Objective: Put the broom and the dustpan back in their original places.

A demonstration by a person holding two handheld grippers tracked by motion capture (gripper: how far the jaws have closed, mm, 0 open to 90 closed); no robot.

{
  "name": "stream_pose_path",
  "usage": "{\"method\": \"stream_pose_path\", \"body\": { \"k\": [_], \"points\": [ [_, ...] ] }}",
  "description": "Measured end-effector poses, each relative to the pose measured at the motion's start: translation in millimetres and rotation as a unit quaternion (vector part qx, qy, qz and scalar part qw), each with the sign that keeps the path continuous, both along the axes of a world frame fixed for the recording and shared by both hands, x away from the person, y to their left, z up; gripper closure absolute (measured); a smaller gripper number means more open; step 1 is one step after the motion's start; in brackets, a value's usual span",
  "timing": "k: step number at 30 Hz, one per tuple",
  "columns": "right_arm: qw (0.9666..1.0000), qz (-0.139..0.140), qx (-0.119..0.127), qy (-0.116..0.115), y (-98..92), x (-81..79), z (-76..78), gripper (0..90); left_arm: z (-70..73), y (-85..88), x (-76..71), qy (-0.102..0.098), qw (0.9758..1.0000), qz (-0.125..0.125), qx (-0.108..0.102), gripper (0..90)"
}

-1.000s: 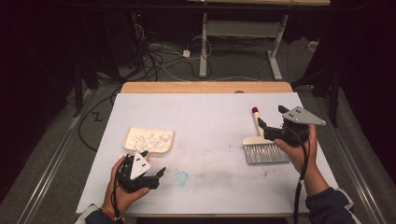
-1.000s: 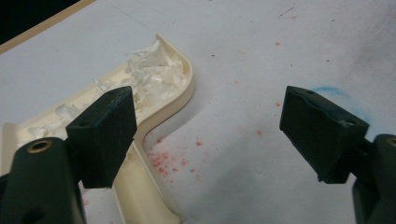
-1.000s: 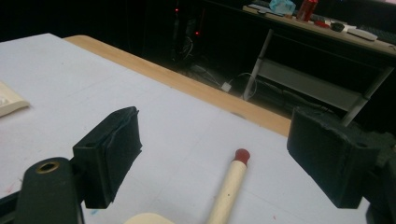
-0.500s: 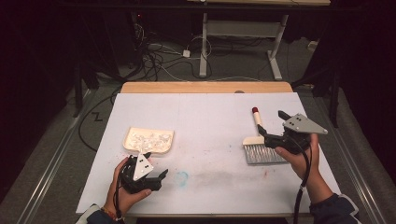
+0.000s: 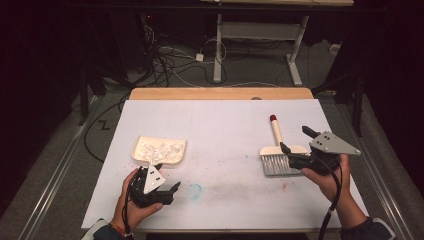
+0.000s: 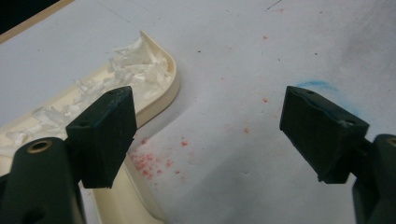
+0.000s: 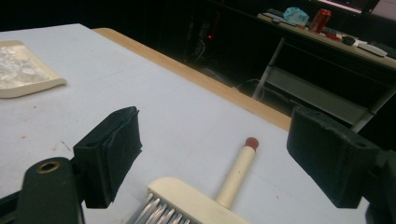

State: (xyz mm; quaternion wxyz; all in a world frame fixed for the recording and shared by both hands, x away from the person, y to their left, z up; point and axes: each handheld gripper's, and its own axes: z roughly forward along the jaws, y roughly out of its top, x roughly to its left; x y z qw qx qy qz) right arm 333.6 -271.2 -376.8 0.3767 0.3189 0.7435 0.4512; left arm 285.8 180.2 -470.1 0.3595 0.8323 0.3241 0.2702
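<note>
1. The white table (image 5: pixel 220 125) carries a cream dustpan (image 5: pixel 159 151) at about 9 o'clock from its middle, and a hand brush (image 5: pixel 277 152) at about 3 o'clock.
2. The dustpan holds a heap of white shreds (image 5: pixel 161 148); its place on the table matches the earlier frames.
3. The brush lies flat, its cream handle pointing to 12 o'clock with a red tip (image 5: pixel 273 118), its grey bristles (image 5: pixel 278 165) toward 6 o'clock. It has not shifted since a second ago.
4. The left gripper (image 5: pixel 167 192) sits at 6 o'clock of the dustpan, held in the person's left hand (image 5: pixel 131 202). Its jaws stand wide apart and grasp nothing. Compared with a second ago it has drawn slightly toward the near edge of the table.
5. In the left gripper view, the dustpan's rounded corner lies just behind one jaw, with red specks (image 6: pixel 149 163) and a blue smudge (image 6: pixel 317 86) on the table between and beyond the jaws.
6. The right gripper (image 5: pixel 295 146) hovers at 3 o'clock of the brush head, in the person's right hand (image 5: pixel 327 177). Its jaws are spread wide, released, with the brush back (image 7: pixel 196 203) and handle between them in the right gripper view but not clasped.
7. Against a second ago, the right gripper has come lower and nearer to the person, beside the bristles.
</note>
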Motion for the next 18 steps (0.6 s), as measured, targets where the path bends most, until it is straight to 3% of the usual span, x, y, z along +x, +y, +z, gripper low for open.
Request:
{"method": "stream_pose_path", "body": {
  "k": [18],
  "points": [
    [0.9998, 0.014, -0.011, 0.001, -12.5, -25.0, -6.8, 18.5, -0.4, -1.4, -0.6, 0.002, 1.0000, -0.003, 0.003, 18.4]
  ]
}}
